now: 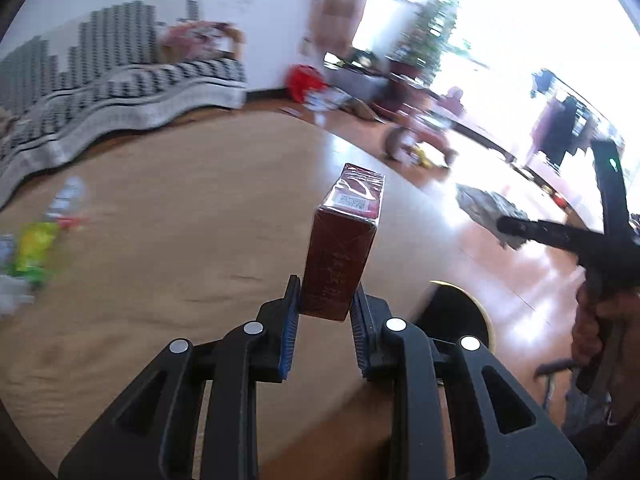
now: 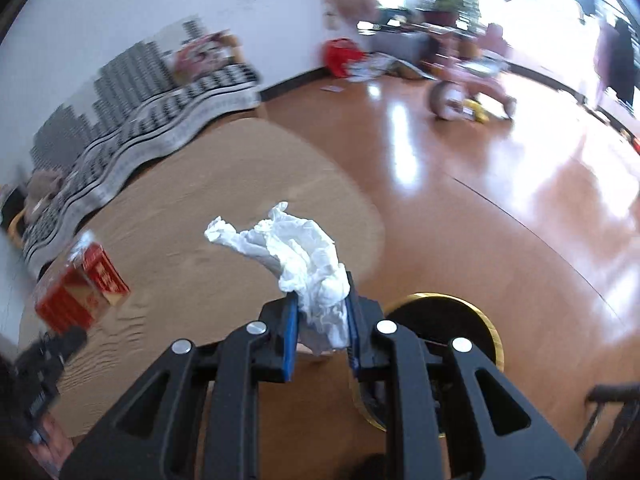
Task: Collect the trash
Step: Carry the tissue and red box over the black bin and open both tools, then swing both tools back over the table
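Both tools loaded, and you are carrying the trash over the bench.

Your left tool (image 1: 325, 309) is clamped on the lower end of a dark red box (image 1: 340, 248), so the box stands up and forward, clear of the round wooden bench (image 1: 160, 240). Your right tool (image 2: 322, 318) is pinched on a crumpled white tissue (image 2: 296, 252), held at its bunched end so the loose part fans out ahead. The right wrist view also shows the red box at the left, raised over the bench. More litter, a yellow-green wrapper (image 1: 34, 250) among it, lies at the bench's far left edge, so I judge collecting is not finished. A dark round gold-rimmed opening (image 2: 444, 336) sits just beyond the bench edge, likely the bin; both loads are near it but not over it.
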Available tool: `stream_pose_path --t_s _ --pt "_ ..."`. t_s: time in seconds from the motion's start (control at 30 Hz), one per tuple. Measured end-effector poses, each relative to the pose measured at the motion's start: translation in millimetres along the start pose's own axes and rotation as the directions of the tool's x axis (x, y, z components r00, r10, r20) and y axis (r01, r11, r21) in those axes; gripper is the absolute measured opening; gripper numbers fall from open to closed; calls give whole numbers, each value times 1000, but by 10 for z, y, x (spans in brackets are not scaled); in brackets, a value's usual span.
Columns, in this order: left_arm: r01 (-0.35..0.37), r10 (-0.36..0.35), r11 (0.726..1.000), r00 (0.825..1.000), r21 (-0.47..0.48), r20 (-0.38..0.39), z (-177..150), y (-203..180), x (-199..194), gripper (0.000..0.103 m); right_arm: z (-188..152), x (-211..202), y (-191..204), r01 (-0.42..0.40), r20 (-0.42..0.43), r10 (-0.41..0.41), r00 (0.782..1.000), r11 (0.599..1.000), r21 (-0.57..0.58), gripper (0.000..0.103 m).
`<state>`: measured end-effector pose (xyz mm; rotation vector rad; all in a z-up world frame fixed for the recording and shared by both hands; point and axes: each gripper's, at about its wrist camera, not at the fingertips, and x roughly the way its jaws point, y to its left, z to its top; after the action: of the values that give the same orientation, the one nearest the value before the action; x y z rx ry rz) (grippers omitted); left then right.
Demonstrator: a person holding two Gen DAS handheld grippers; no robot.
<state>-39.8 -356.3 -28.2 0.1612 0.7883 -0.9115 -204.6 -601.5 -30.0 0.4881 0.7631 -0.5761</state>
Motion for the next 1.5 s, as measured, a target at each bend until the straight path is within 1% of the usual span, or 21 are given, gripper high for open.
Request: stream_pose_path --t_s 0.07,0.1,0.13,0.2,0.3,0.37,0.4,0.47,0.53,0.6,0.9,0.93,0.97,1.0,1.03,1.1,1.3,1.37,1.43,1.47,1.5 --pt "55 -55 998 998 -8 -24 -45 -281 198 23 -28 3 -307 33 -15 -33 999 999 39 20" --pt "88 -88 996 995 -10 -52 -87 -483 363 23 -42 11 -446 51 -24 -50 998 997 57 20" --pt "103 -103 995 992 -11 -76 -129 -604 488 23 -58 26 -584 74 -37 -71 997 995 72 20" --pt "145 -144 989 979 -7 -140 -254 -893 767 23 -97 66 -781 107 -64 -101 993 990 94 20" --pt "178 -173 984 960 5 -221 -430 -1231 1128 23 -190 160 -1036 160 -129 -145 981 980 120 20" --pt "187 -181 982 949 0 -258 -533 -1363 1301 23 -242 254 -1152 179 -177 -155 972 975 131 20" --pt "192 -186 981 941 -6 -281 -584 -1417 1407 23 -272 278 -1194 180 -191 -152 970 974 137 20" --pt "193 -187 981 933 -13 -307 -621 -1477 1543 23 -306 332 -1266 184 -218 -149 964 971 151 20" --pt "196 -191 980 926 -18 -327 -666 -1525 1639 23 -329 347 -1326 186 -230 -147 962 970 156 20" --pt "198 -192 980 923 -18 -335 -683 -1561 1699 23 -326 352 -1342 188 -232 -149 961 970 155 20" --pt "195 -189 981 919 -18 -346 -674 -1628 1802 24 -300 360 -1363 184 -238 -144 961 970 156 21" --pt "188 -183 982 921 -21 -344 -669 -1628 1800 29 -301 360 -1367 186 -238 -146 960 970 155 33" --pt "184 -183 982 921 -28 -344 -678 -1627 1799 36 -302 355 -1368 195 -236 -155 959 969 155 51" --pt "191 -193 981 920 -40 -341 -673 -1623 1802 50 -288 337 -1371 199 -224 -162 961 968 156 59" --pt "194 -198 980 923 -45 -331 -667 -1622 1793 59 -276 323 -1360 199 -214 -164 963 968 153 64" --pt "195 -198 980 926 -42 -322 -662 -1618 1769 62 -271 301 -1344 203 -206 -171 964 968 149 64" --pt "199 -199 979 927 -31 -317 -625 -1612 1695 62 -242 282 -1273 187 -194 -157 968 971 150 64" --pt "194 -192 981 931 -22 -311 -591 -1574 1631 65 -203 269 -1199 175 -184 -147 972 973 147 64" --pt "189 -181 982 936 -2 -301 -539 -1510 1519 72 -172 262 -1109 160 -176 -134 975 977 144 64" --pt "182 -170 983 943 17 -286 -490 -1455 1425 74 -150 255 -1030 148 -167 -124 978 979 141 65" --pt "171 -156 985 950 30 -272 -447 -1409 1349 79 -123 239 -922 134 -153 -114 982 982 134 67"
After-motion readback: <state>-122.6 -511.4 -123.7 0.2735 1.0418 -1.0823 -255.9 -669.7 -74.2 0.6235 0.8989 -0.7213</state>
